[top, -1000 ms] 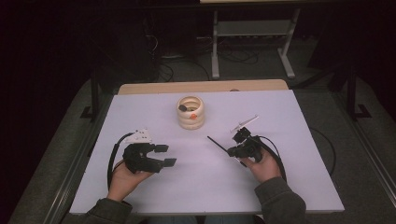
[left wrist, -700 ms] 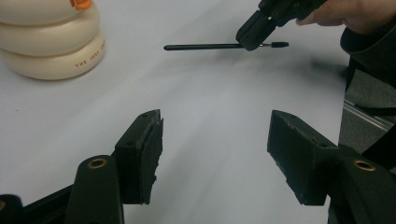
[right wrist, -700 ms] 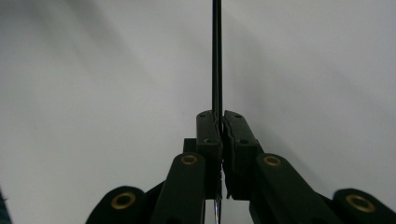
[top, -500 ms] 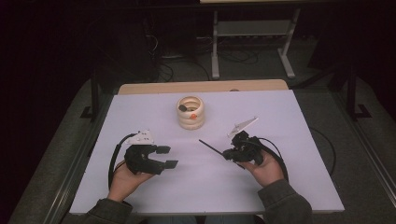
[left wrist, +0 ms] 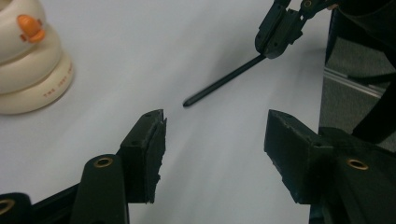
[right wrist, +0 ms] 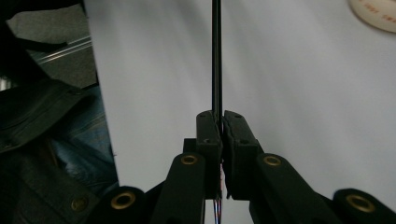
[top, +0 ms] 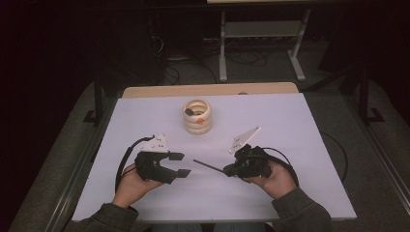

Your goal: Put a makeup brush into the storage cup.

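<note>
— While the right gripper point(top: 231, 170) pinches the black stick point(top: 209, 166) by its right end, which way does that stick run?

— Its long axis lies nearly level across the white table point(top: 300, 145), tip pointing left and a little far, straight toward the left gripper point(top: 180, 164). In the right gripper view the jaws are pressed tight on the stick point(right wrist: 216, 56), which runs dead ahead from them.

— And the left one?

— Spread, with nothing between the jaws. In the left gripper view the stick's tip point(left wrist: 187, 101) sits ahead of the gap and a bit to its right, near but not touching. So the left hand is the nearer free one; I judge a handover or a second grip would turn on lining that gap up with the tip.

— Where is the ring stack?

— The cream stacked rings point(top: 197, 116) stand at the far middle of the table, well apart from both grippers, with a small orange piece point(left wrist: 29, 27) on top.

— What differs from a second ago?

— The stick pointed more toward the far left then; now it lies flatter and the right hand sits slightly nearer and left. The left jaws have just been closing a little, still on nothing. The rings have not moved.
</note>
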Tool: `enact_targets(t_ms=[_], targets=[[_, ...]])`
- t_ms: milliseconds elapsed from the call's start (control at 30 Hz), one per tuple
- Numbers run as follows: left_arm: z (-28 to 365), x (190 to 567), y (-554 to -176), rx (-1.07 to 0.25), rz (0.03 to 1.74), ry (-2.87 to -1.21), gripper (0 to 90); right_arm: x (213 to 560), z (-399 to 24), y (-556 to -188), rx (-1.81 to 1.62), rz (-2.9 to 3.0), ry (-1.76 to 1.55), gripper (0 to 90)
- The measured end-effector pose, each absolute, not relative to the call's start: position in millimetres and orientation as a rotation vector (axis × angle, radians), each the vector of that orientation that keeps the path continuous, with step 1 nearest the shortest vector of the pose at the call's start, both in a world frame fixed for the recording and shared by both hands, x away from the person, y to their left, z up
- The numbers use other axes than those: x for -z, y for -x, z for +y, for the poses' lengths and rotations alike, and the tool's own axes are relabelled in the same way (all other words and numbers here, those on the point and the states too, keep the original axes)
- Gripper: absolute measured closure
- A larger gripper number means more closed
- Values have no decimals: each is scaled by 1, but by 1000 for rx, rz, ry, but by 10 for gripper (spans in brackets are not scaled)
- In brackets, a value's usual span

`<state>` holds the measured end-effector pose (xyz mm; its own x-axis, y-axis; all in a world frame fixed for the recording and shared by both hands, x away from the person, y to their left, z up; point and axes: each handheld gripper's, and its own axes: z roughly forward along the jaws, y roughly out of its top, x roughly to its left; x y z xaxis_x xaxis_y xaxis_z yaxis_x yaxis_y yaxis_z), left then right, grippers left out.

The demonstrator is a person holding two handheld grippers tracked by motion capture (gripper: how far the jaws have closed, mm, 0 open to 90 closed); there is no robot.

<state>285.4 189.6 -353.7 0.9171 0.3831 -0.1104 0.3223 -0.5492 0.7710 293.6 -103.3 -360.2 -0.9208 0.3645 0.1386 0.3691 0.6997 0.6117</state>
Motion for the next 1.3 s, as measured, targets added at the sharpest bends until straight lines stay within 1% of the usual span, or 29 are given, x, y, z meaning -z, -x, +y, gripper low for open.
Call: enact_targets(t_ms=[167, 300, 567, 700, 767, 867, 1000, 1033, 1133, 1200, 1300], targets=[[173, 349, -286, -81, 441, -2270, 372, 360, -100, -290, 1038, -2879, 537, 849], [159, 350, -285, -53, 387, -2320, 400, 360, -98, -287, 1046, -2861, 491, 849], [138, 366, -286, 52, 271, -2441, 542, 366, -90, -282, 990, -2856, 393, 849], [129, 370, -285, 104, 231, -2476, 541, 367, -89, -281, 992, -2843, 357, 849], [126, 372, -285, 126, 209, -2493, 570, 368, -87, -280, 985, -2842, 349, 849], [123, 374, -285, 159, 182, -2520, 620, 370, -84, -278, 974, -2834, 336, 849], [120, 377, -283, 174, 120, -2562, 733, 372, -82, -277, 971, -2828, 316, 848], [120, 378, -283, 191, 120, -2557, 760, 372, -82, -276, 978, -2823, 305, 848], [122, 381, -284, 243, 141, -2513, 780, 370, -83, -274, 981, -2816, 302, 848], [121, 382, -284, 266, 124, -2514, 798, 370, -84, -274, 989, -2820, 296, 848], [119, 383, -282, 244, 71, -2537, 825, 373, -86, -274, 989, -2810, 294, 847]])
